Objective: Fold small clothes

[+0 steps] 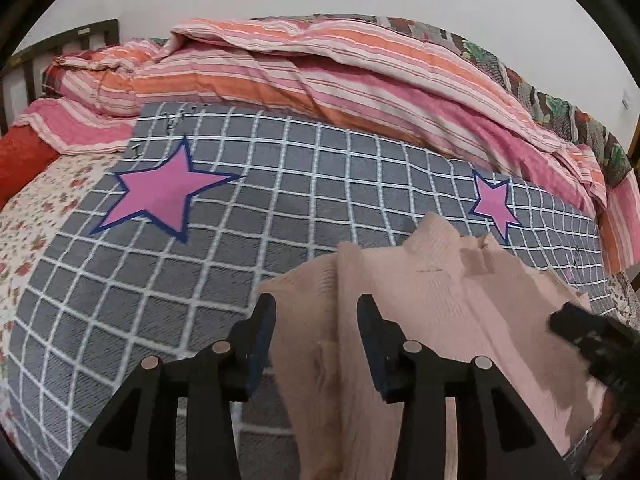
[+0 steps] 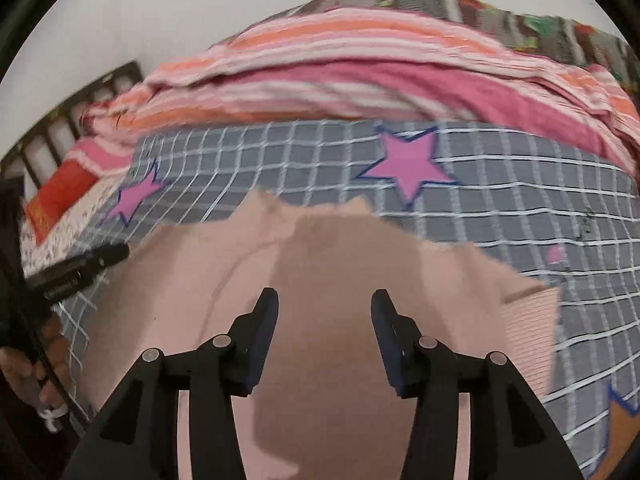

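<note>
Fabric of the pink garment (image 1: 420,312) may bunch on the bed (image 1: 168,288); your left hand-held gripper (image 1: 316,312) and right hand-held gripper (image 2: 324,310) both stand apart, gripping nothing.

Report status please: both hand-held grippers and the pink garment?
Left hand-held gripper open, right hand-held gripper open. Pink garment flat on checked blanket, unheld. Nothing in the way.

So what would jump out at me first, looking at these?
Probably the pale pink knitted garment spread on a grey checked blanket with bright pink stars. Behind it lies a heap of pink and orange striped bedding. Both grippers, left and right, hang open above the garment.
</note>
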`<state>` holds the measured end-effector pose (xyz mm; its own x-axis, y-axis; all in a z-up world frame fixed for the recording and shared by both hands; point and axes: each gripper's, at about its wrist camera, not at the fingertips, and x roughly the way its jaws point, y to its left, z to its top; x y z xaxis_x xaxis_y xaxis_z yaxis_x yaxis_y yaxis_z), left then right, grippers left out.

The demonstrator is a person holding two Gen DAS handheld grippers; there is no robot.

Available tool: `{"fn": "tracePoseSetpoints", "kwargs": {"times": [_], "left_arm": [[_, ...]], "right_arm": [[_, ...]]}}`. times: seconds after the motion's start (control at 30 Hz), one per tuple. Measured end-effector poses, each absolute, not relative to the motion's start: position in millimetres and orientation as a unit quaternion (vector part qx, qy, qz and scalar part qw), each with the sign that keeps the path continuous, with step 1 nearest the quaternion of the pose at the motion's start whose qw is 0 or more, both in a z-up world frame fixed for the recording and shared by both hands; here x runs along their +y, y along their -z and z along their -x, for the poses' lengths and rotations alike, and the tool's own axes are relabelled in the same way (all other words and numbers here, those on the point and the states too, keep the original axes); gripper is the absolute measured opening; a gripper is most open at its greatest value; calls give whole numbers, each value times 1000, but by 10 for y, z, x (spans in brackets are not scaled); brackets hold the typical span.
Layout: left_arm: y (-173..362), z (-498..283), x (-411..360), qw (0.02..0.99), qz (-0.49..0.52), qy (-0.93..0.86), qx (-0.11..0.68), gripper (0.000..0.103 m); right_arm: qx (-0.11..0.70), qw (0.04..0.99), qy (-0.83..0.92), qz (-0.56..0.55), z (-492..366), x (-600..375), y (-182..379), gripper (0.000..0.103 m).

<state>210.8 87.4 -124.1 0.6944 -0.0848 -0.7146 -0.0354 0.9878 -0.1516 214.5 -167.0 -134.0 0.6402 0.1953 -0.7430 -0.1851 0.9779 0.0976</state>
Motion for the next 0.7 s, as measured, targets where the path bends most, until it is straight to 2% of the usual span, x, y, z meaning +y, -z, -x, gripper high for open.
{"fn": "tracePoseSetpoints", "kwargs": {"times": [0.1, 0.13, 0.17, 0.2, 0.23, 0.6, 0.67, 0.7], "left_arm": [[1243, -2041, 965, 916, 79, 9, 392, 42], [1251, -2014, 1004, 916, 80, 7, 393, 45], [1260, -1989, 1036, 916, 82, 6, 392, 50], [1269, -1963, 1061, 917, 82, 5, 389, 65], [1279, -1927, 1095, 921, 82, 4, 381, 68], [1595, -1874, 1420, 917, 95, -21, 386, 68], [1693, -1880, 1476, 917, 93, -30, 386, 68], [1720, -1877, 1491, 919, 92, -31, 382, 68]], "right_arm": [[438, 893, -101, 11, -2172, -1452, 1578, 49], [441, 893, -90, 18, -2155, -1422, 1638, 50], [435, 896, -81, 22, -2163, -1402, 1682, 52], [423, 903, -73, 26, -2152, -1388, 1706, 54], [419, 905, -66, 32, -2158, -1371, 1723, 55], [457, 888, -46, 33, -2392, -1382, 1687, 59], [461, 886, -38, 26, -2413, -1422, 1651, 58], [463, 885, -35, 25, -2415, -1434, 1636, 54]]}}
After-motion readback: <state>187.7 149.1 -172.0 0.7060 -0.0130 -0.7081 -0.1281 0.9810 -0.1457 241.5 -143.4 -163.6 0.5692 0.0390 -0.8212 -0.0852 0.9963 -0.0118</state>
